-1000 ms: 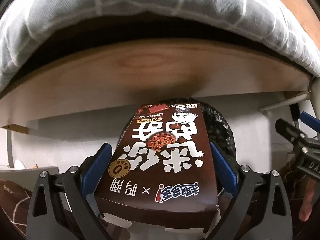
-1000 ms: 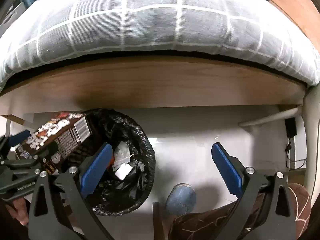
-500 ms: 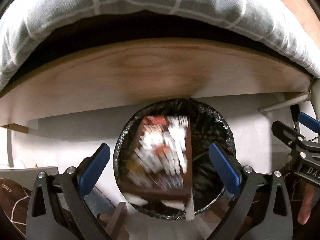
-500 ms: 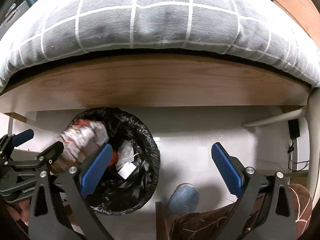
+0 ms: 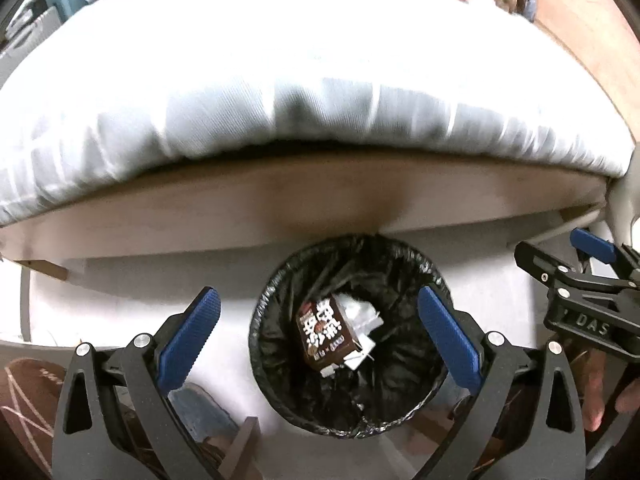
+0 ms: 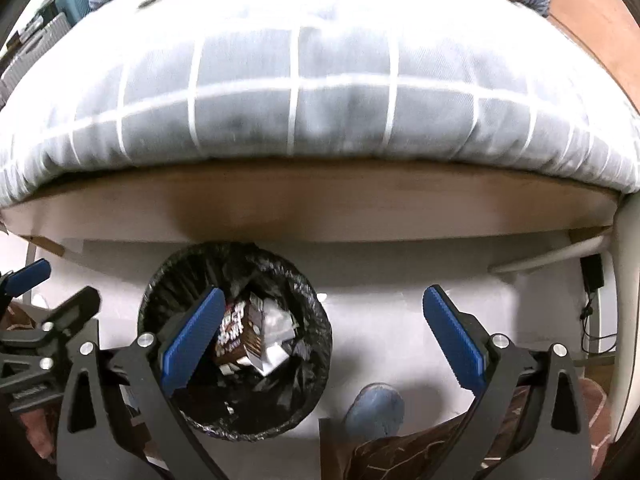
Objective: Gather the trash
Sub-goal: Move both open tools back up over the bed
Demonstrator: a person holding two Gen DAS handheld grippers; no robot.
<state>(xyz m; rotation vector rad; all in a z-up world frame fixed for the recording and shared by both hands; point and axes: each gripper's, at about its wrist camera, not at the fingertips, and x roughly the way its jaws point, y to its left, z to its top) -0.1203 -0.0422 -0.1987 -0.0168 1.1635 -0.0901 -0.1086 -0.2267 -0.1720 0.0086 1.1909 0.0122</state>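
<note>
Though the grippers hang above it, box: brown snack box lies inside the black-lined trash bin, on top of white crumpled wrappers; nothing holds it.
Box axis: long side runs from the bin's far rim toward the near rim, tipped a little, printed face up.
Bin: stands on pale floor just in front of the wooden bed frame, under the overhang of the grey checked bedding.
Left gripper: directly over the bin mouth, blue pads spread wide to either side of the bin, empty.
Right gripper: off to the bin's right side, only its left pad over the bin; jaws equally wide, empty.
Nearer tool: left, by my reading; box sits straight below it.
Judgement: this piece reads as deposited; next pick lies away from the bin, and no other loose trash is visible from here.
Near the bin: a blue slipper on the floor, on its right side.
</note>
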